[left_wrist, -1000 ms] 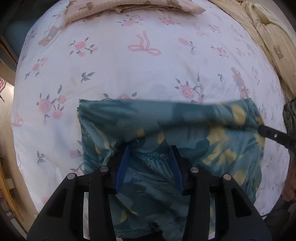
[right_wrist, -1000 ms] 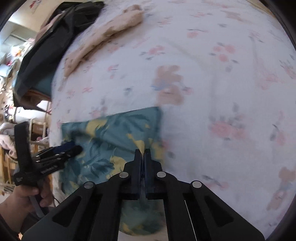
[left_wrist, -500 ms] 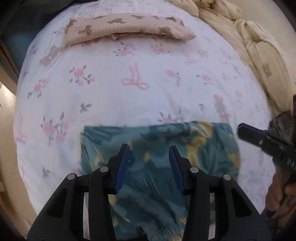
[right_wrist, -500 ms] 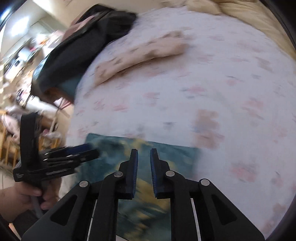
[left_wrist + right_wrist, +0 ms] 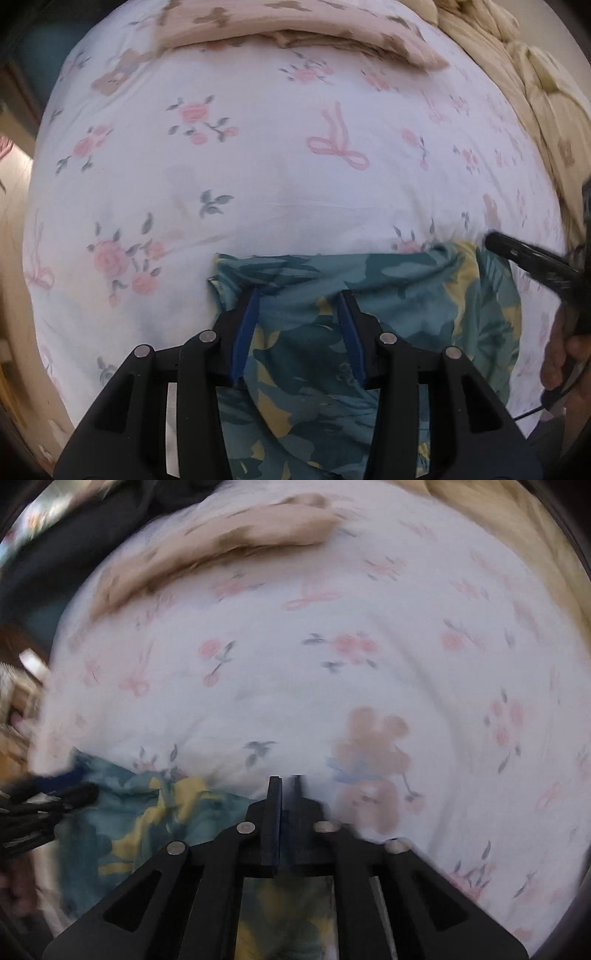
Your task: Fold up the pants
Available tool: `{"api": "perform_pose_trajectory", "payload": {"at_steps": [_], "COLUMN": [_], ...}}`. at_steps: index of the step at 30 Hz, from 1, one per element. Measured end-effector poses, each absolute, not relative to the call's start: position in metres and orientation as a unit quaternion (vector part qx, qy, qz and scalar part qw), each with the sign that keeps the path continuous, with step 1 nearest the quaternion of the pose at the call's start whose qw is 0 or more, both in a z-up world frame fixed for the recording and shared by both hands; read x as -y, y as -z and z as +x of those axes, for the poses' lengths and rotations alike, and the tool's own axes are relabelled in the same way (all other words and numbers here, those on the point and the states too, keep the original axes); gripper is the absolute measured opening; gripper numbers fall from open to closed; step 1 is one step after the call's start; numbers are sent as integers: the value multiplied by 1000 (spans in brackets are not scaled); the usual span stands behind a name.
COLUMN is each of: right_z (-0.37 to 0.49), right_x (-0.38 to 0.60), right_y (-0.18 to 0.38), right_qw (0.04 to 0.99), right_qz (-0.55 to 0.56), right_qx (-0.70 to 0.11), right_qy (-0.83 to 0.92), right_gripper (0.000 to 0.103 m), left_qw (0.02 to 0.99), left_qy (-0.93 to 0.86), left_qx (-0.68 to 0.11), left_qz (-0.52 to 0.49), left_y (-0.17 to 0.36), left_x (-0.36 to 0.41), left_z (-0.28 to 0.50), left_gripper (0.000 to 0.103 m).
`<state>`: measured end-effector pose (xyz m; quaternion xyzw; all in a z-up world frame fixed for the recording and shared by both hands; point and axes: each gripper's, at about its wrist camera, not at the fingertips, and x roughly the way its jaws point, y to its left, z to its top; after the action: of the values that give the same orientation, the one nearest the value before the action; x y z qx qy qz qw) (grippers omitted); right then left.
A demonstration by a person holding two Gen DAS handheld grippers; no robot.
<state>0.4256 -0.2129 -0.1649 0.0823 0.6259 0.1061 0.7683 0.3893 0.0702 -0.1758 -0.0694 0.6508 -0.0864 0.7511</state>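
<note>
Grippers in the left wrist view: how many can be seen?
2. The left gripper fills the bottom centre, open over the teal floral pants. The right gripper enters from the right edge near the pants' far right corner; only part shows.

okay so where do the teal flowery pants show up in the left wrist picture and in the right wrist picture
Left wrist view: the pants fill the lower middle, running from the centre to the right, under and beyond the open left claw.
Right wrist view: blurred, lower left, beside and below the right claw, whose jaws look nearly closed.
Shared landmark: the beige bear-print pillow at the far end of the floral bed sheet, top of both views.
</note>
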Motion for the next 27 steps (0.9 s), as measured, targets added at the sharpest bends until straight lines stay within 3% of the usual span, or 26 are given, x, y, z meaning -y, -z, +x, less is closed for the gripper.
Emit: {"api": "perform_pose_trajectory", "payload": {"at_steps": [4, 6, 10, 13, 14, 15, 16, 17, 18, 27], "right_z": [420, 417, 412, 410, 410, 410, 408, 408, 406, 395], "right_x": [259, 283, 304, 298, 295, 290, 286, 282, 280, 287], "right_y": [135, 133, 160, 182, 187, 191, 194, 194, 191, 154], "right_qw": [780, 779, 739, 720, 718, 718, 718, 720, 727, 751], "right_qz": [153, 193, 271, 304, 305, 299, 289, 276, 269, 255], "right_qx": [-592, -581, -600, -603, -605, -608, -612, -614, -609, -580], "right_qy": [-135, -140, -146, -159, -162, -164, -166, -168, -169, -185], "right_gripper": [15, 44, 47, 47, 42, 31, 20, 12, 6, 1], "left_qw": [759, 770, 735, 738, 742, 744, 743, 738, 735, 755], "left_qy": [94, 72, 41, 50, 55, 60, 64, 67, 69, 63], "left_qx": [-636, -623, -642, -637, -636, -634, -637, -645, -650, -645], "left_qz": [-104, -114, -215, -217, -208, -202, -196, -187, -180, -102], "left_y": [155, 150, 175, 183, 184, 185, 186, 188, 188, 170], "left_x": [-85, -99, -132, -126, -122, -117, -111, -104, -101, -97], "left_z": [394, 398, 401, 401, 403, 404, 408, 410, 410, 402], "left_gripper": [41, 49, 50, 48, 48, 41, 18, 7, 6, 3]}}
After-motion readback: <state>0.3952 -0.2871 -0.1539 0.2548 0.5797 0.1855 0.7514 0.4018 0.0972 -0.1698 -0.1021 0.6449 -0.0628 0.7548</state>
